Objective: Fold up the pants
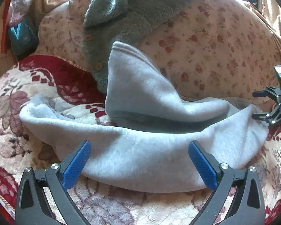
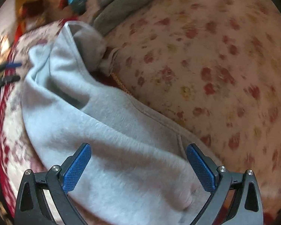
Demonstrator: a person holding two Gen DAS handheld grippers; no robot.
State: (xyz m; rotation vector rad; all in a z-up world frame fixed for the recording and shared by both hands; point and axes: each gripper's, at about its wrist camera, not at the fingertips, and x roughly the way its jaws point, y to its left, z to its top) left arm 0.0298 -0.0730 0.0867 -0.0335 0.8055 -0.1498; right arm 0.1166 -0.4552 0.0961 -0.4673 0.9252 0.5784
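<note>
Two grippers: left gripper [image 1: 139,166] and right gripper [image 2: 138,166] both spread wide, pinching nothing
Pants: light grey sweatpants [image 1: 140,153] rumpled on floral blanket [image 1: 9,101], one leg propped against flowered cushion [image 1: 215,52]
Behind: grey-green fleece cardigan [image 1: 140,9]

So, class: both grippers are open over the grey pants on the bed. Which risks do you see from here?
1. The pants lie crumpled, one leg propped against the floral pillow; a fold now may trap wrinkles.
2. The green fleece touches that leg and could get dragged along.
3. The right view is blurred, so the right gripper may misplace its grasp.
</note>
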